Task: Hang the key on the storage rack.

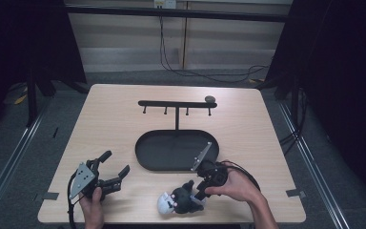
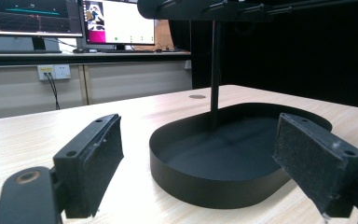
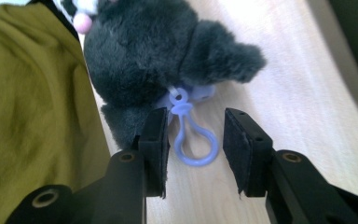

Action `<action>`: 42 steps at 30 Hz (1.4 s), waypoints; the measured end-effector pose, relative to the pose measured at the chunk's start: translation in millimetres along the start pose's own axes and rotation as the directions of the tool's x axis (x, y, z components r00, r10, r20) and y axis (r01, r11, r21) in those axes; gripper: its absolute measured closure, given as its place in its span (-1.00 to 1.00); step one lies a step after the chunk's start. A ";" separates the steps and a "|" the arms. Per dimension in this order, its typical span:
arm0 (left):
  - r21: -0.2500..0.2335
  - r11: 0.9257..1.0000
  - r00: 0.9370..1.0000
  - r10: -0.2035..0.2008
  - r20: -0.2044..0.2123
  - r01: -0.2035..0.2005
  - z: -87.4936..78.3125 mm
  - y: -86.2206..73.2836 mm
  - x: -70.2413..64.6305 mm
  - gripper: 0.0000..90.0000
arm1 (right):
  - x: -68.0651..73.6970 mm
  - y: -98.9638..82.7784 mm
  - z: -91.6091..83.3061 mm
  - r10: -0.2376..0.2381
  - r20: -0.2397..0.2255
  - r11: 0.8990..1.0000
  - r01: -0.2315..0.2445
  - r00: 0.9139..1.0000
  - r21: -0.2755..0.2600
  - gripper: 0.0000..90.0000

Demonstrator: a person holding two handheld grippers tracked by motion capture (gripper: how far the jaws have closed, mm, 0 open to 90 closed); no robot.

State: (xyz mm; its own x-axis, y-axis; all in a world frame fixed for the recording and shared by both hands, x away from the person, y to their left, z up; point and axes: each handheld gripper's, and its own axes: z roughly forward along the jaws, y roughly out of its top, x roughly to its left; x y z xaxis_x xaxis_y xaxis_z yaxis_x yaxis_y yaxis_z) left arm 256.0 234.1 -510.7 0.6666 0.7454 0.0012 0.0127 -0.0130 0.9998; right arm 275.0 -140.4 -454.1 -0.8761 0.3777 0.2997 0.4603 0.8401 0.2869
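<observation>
A black plush toy point(image 1: 178, 200) with a white face lies near the table's front edge, right of centre. In the right gripper view its dark fur point(image 3: 144, 56) carries a lilac plastic clip loop point(image 3: 197, 161) that lies flat on the wood. My right gripper point(image 1: 198, 193) point(image 3: 196, 126) is lowered over that loop with one jaw on each side, and the pads do not press on it. My left gripper point(image 1: 116, 163) point(image 2: 200, 128) rests open at the front left, with nothing between its jaws, facing the black oval tray point(image 1: 145, 143) point(image 2: 196, 182).
From the tray rises a post point(image 2: 216, 70) that carries a hanger bar point(image 1: 176, 103) with several pegs and a small dark knob point(image 1: 210, 99) at its right end. Olive-yellow cloth point(image 3: 28, 93) lies close to the left of the right gripper's jaws. Monitors point(image 2: 116, 21) stand beyond the table.
</observation>
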 end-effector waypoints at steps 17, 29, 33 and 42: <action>-0.001 1.000 1.000 -0.002 0.002 0.002 0.0 -0.1 -0.1 -0.66 | -0.9 12.0 20.7 -0.076 -0.056 0.991 0.081 0.996 0.104 0.59; -0.001 1.000 1.000 -0.002 0.002 0.002 0.0 -0.1 -0.1 -0.66 | -0.2 13.6 22.3 -0.085 -0.049 0.990 0.090 0.995 0.111 0.94; 0.001 1.000 1.000 -0.002 0.005 0.002 -0.2 0.0 0.0 -0.66 | 0.9 16.3 22.9 -0.081 -0.044 0.988 0.086 0.996 0.127 0.94; -0.001 1.000 1.000 -0.002 0.004 0.002 0.0 0.0 -0.1 -0.66 | 2.8 20.0 16.1 -0.071 -0.038 0.991 0.075 0.997 0.112 0.94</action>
State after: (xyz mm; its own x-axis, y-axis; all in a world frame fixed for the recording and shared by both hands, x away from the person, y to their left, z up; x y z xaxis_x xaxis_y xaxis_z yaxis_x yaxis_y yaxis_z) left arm 256.0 234.0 -510.8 0.6698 0.7426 -0.0008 0.0135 -0.0111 0.9998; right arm 279.4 -116.2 -462.2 -0.9006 0.3015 0.3131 0.3739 0.9046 0.2045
